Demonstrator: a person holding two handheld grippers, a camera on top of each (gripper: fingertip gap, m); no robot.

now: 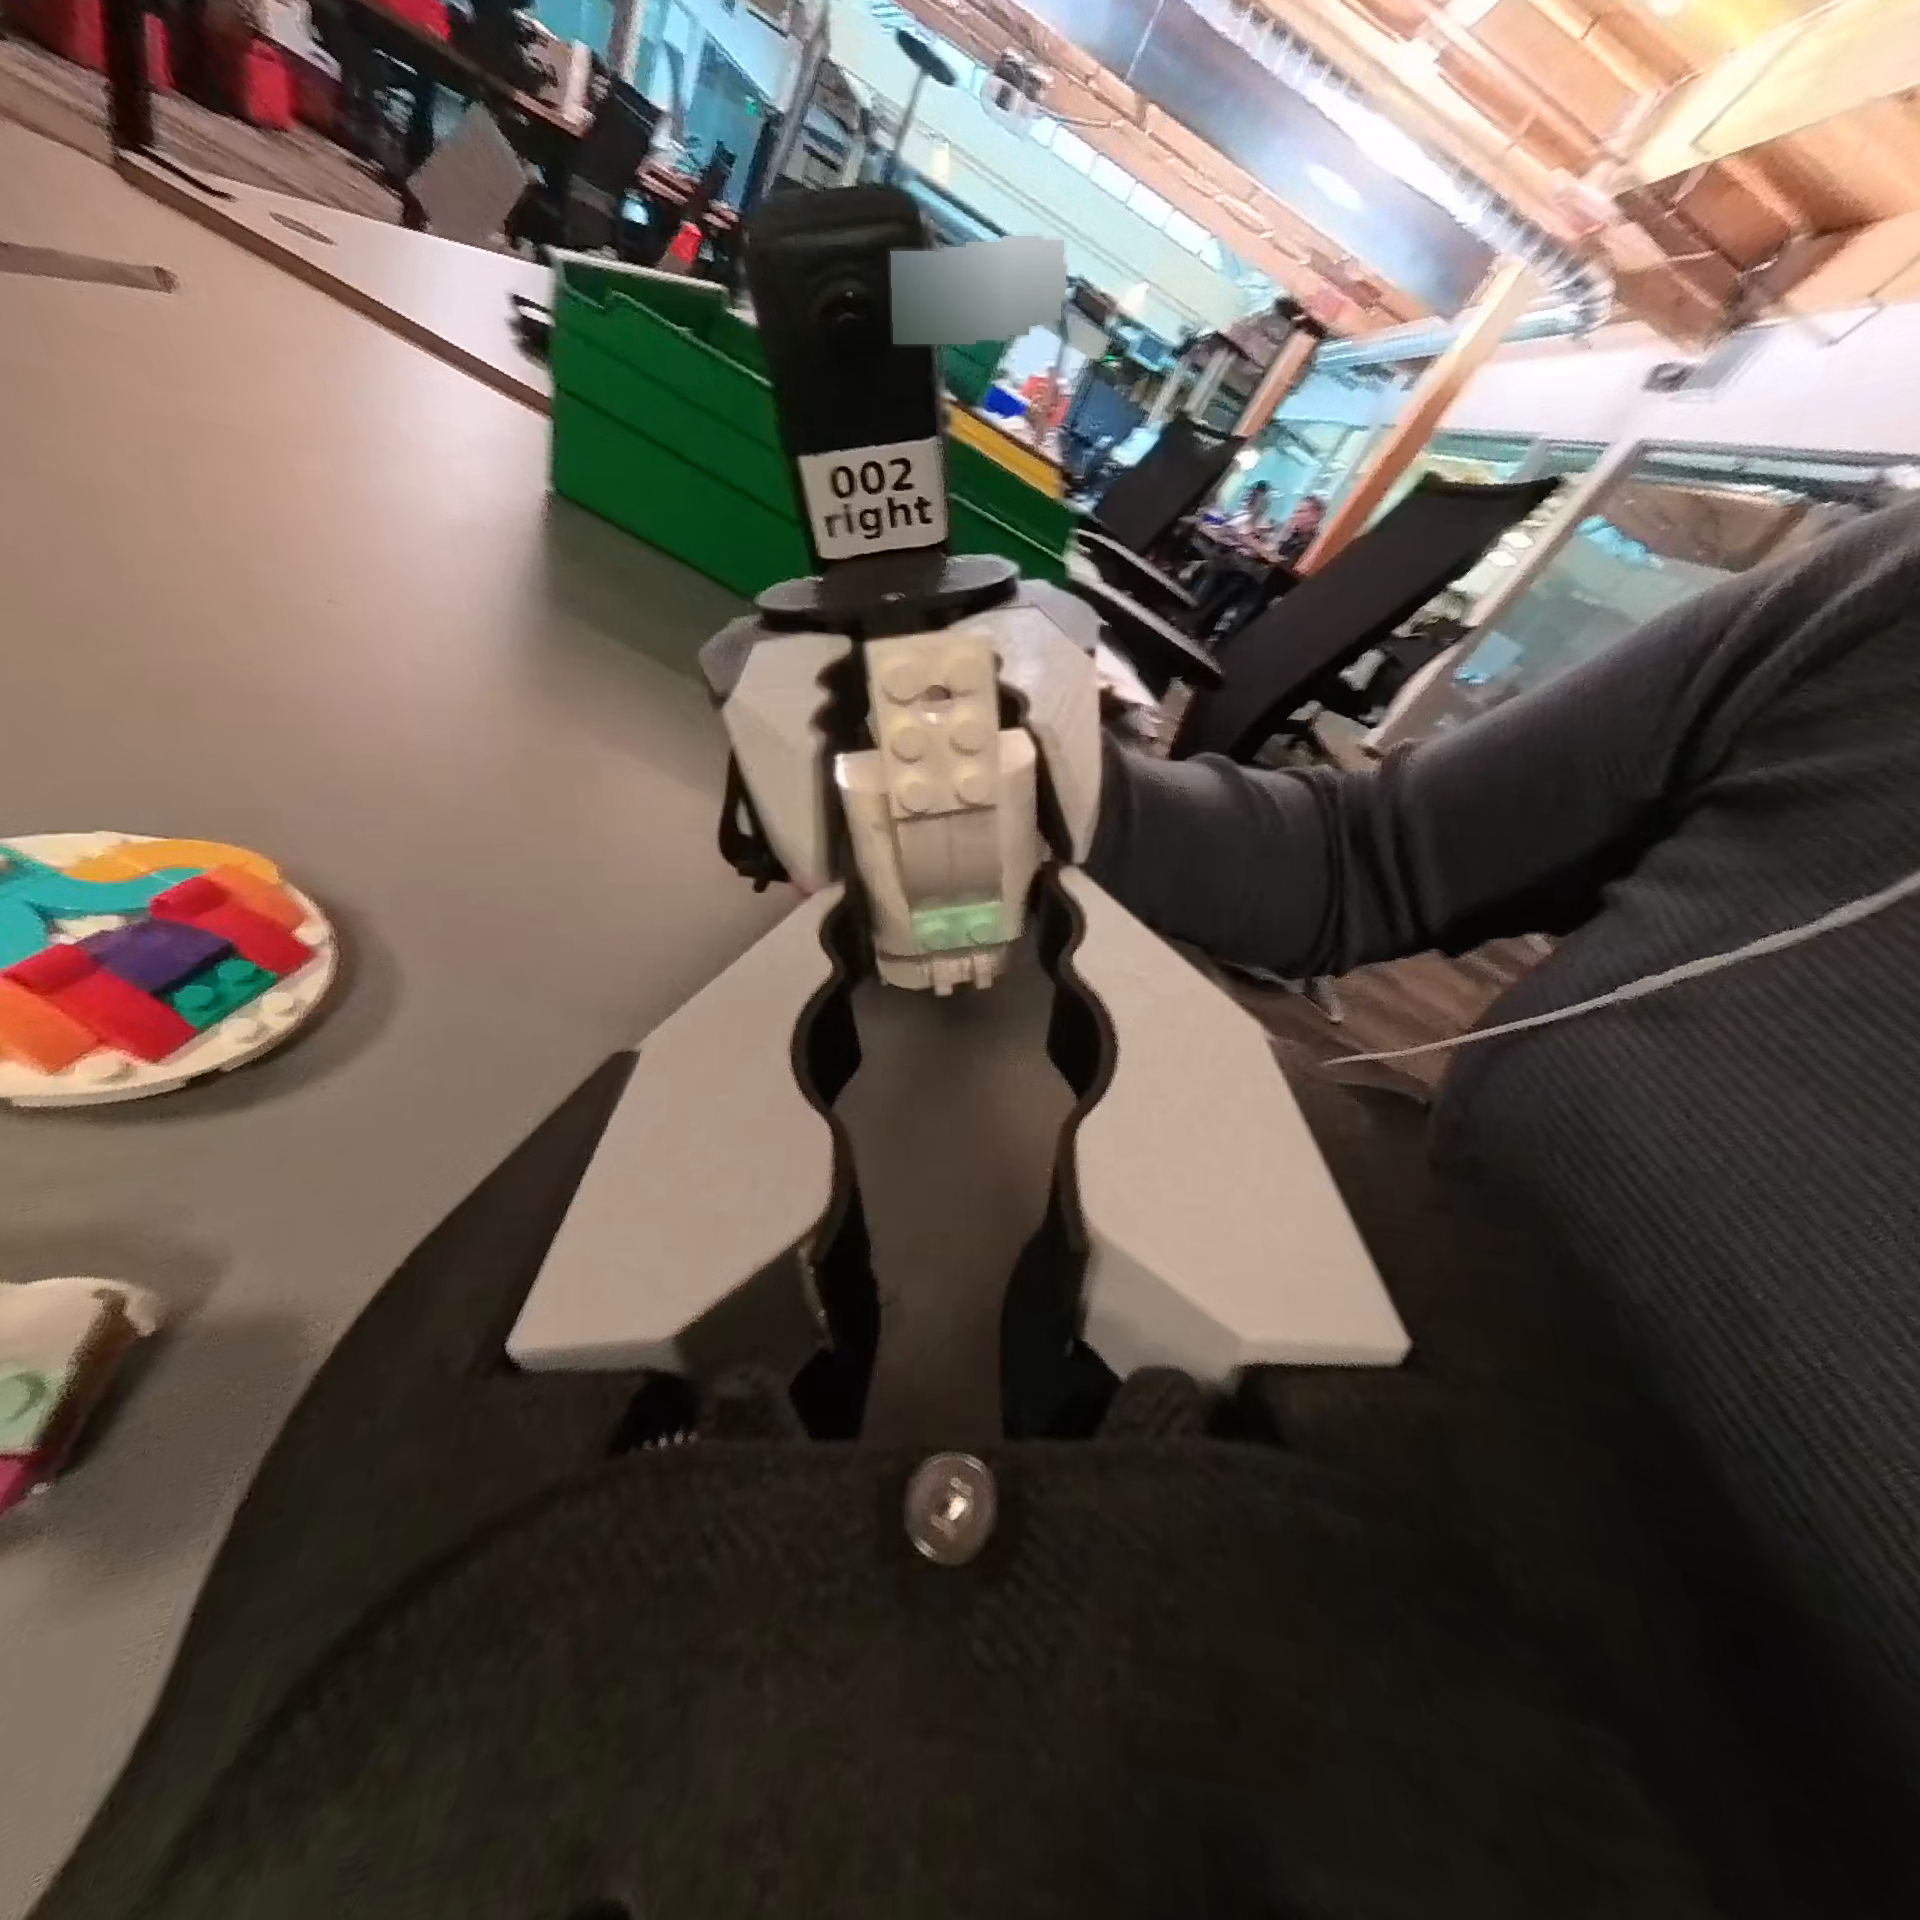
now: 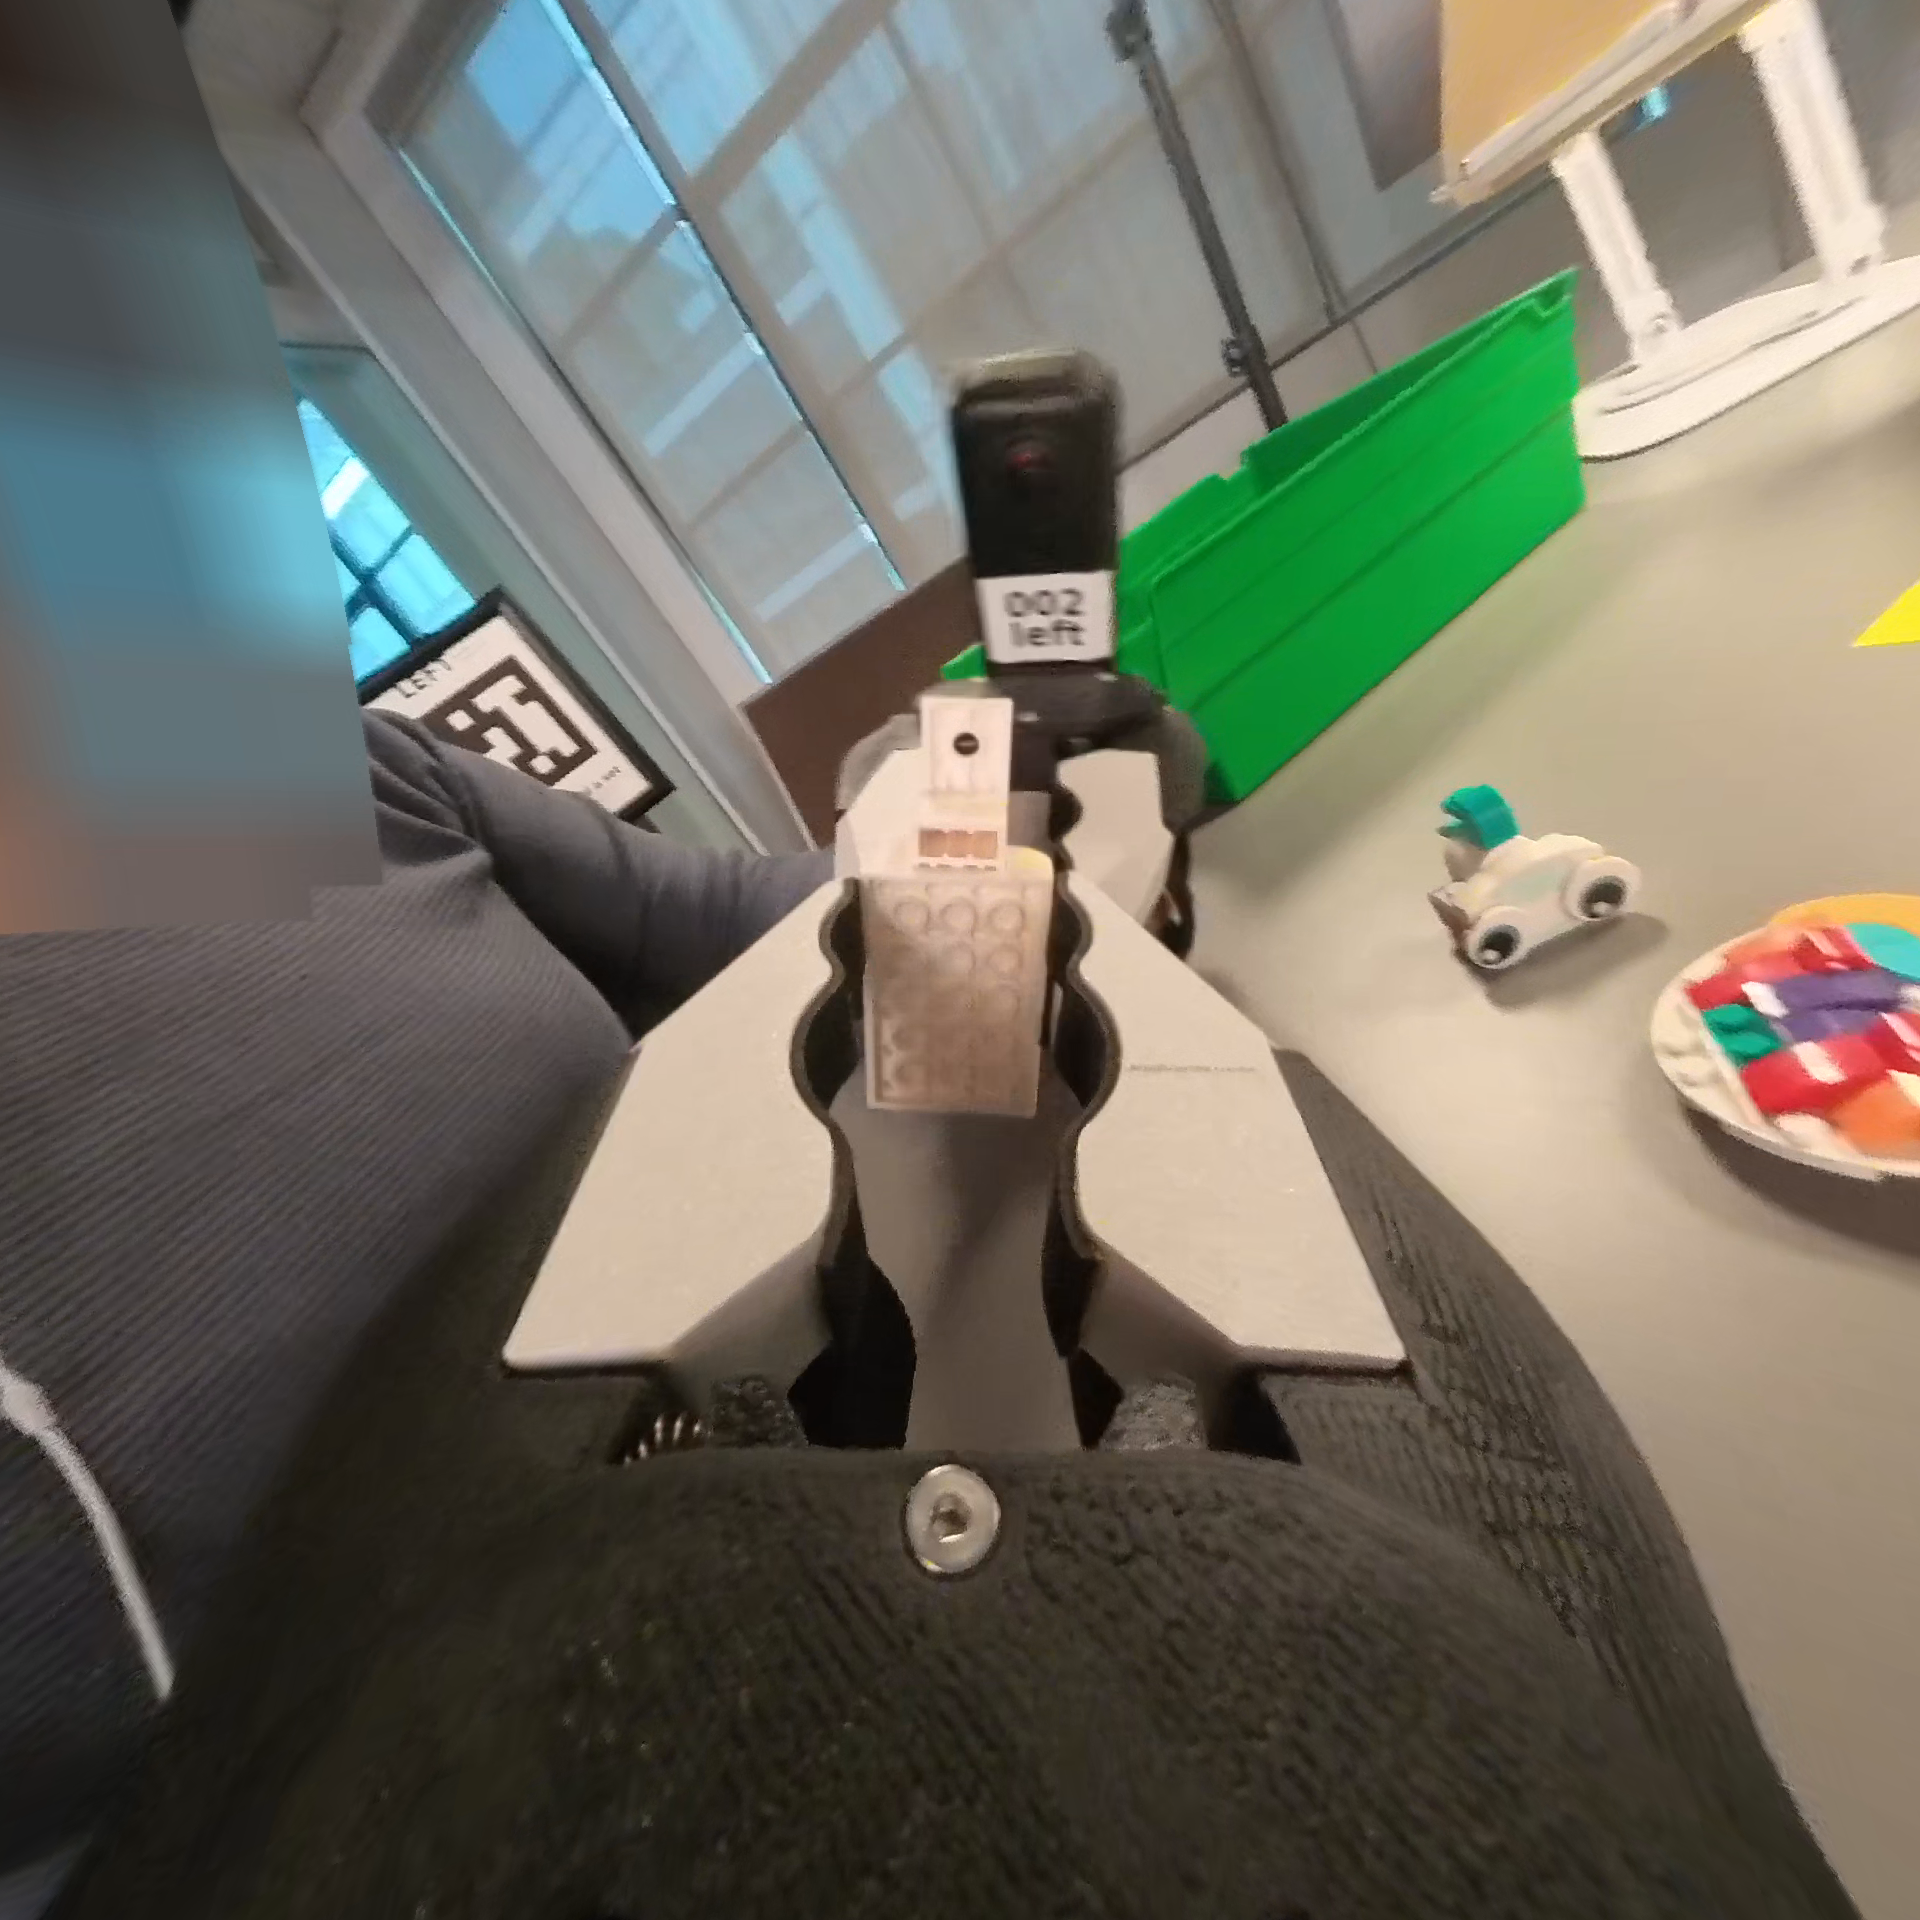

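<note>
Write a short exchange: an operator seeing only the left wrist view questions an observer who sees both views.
Operator: What is the cropped white thing at my lower left, near the round plate of coloured bricks?
Observer: Probably the white toy car with black wheels and a teal top piece, seen whole beside that plate, not touching it.
Operator: The right tool holds a white brick build, studs facing me. What does its other face show?
Observer: The hollow underside of its flat plate, between that tool's fingers.
</note>
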